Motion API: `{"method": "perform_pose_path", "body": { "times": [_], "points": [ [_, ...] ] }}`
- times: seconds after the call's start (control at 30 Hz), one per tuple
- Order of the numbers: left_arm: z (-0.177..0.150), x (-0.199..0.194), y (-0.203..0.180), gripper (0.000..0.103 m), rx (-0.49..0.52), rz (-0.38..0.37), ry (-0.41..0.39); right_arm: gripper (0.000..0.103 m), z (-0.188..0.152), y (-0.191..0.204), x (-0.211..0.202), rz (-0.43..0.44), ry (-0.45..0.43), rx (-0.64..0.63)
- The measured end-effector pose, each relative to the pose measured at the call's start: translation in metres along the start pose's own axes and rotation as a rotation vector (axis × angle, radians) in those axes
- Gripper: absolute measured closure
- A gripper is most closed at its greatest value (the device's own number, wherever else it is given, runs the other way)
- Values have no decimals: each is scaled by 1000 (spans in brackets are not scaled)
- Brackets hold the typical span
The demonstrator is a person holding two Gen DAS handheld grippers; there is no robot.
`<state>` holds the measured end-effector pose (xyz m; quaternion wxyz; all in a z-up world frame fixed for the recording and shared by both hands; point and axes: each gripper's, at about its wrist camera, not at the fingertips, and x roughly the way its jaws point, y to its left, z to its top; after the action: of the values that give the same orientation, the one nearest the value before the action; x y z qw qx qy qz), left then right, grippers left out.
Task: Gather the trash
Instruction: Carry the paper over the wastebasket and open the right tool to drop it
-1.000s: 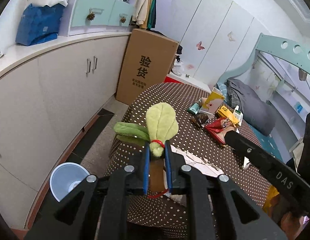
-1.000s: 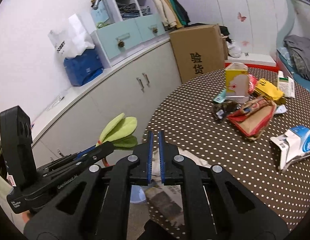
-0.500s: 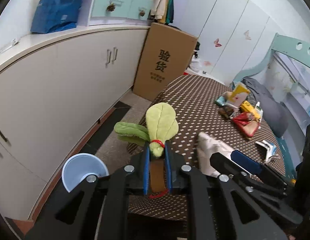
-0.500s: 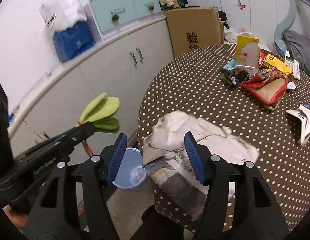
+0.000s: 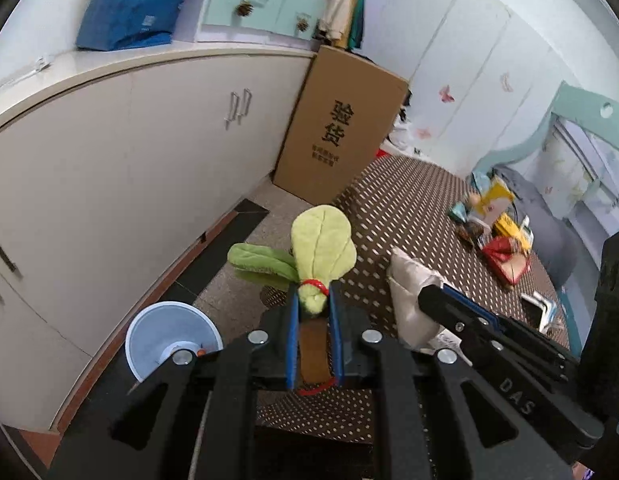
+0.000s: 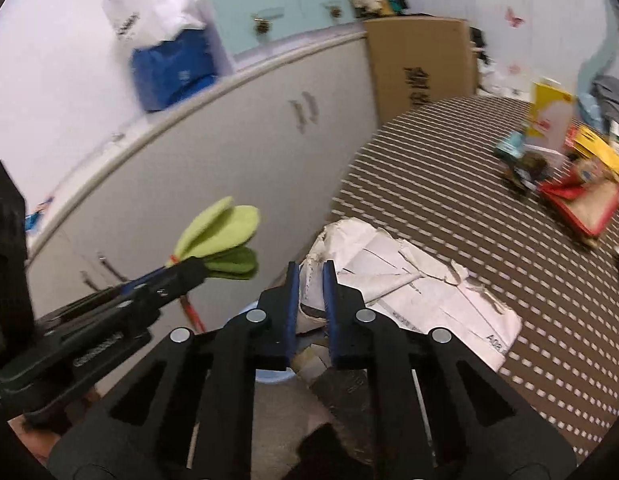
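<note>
At the near rim of the dotted table (image 6: 449, 200), items as I log them from my station.

1. Crumpled paper (image 6: 409, 280): a large white sheet, creased and torn, printed in part, lying over the table's near edge with one end hanging off. My right gripper (image 6: 308, 288) has its blue pads (image 6: 292, 304) nearly together on the bunched, raised corner of that sheet; the wrist view is motion-blurred, but the paper sits between the fingers and I judge it pinched. From the left wrist the same corner stands up as a pale peak (image 5: 409, 300) at the right gripper's tip.

Handling, by my judgement: very light, limp, liable to tear along existing rips if tugged by a single layer. Best hold is the thick wad of folds now taken, not a loose flap. The trailing part may drag and snag on the cloth.

2. Plush leaf toy (image 5: 321, 248): green felt leaves on a brown stem, red tie. My left gripper (image 5: 314, 312) has its fingers pressed onto the stem, leaves pointing forward, off the table's edge. Soft, compressible, unlikely to slip.

3. Blue bin (image 5: 171, 338): on the floor beside the table, below and left of both grippers; the likely destination.

4. Other litter (image 6: 565, 168): yellow carton, red packet, wrappers, clustered well apart on the far side, untouched.
</note>
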<state>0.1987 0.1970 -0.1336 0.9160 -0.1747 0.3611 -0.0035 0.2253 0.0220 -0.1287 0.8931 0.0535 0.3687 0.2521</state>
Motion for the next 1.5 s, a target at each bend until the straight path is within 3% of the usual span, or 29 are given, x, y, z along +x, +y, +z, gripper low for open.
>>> {"method": "perform_pose_path", "body": {
  "times": [0.23,0.53,0.8,0.87,1.13,1.17,1.2,1.27,1.5],
  "points": [
    [9,-18,51,90,-80,87,-43,95,15,52,21,149,22,-64],
    [4,-7,117,90,-187,176,-12,99,17,101,78,234,101,-110],
    [-1,27,166,90,-242,250,48,100,10,121,144,250,169,-137],
    [-3,36,177,90,-251,265,68,99,8,123,162,219,187,-146],
    [-11,68,193,90,-268,255,133,98,-9,114,193,175,250,-130],
    [-12,71,194,90,-266,256,138,90,-10,111,196,163,255,-126],
    [-12,75,193,90,-262,251,147,71,-12,108,197,151,255,-122],
    [-10,82,192,90,-256,248,158,49,-14,102,198,146,250,-111],
    [-2,97,188,87,-237,252,180,49,-9,88,191,111,205,-92]
  ]
}}
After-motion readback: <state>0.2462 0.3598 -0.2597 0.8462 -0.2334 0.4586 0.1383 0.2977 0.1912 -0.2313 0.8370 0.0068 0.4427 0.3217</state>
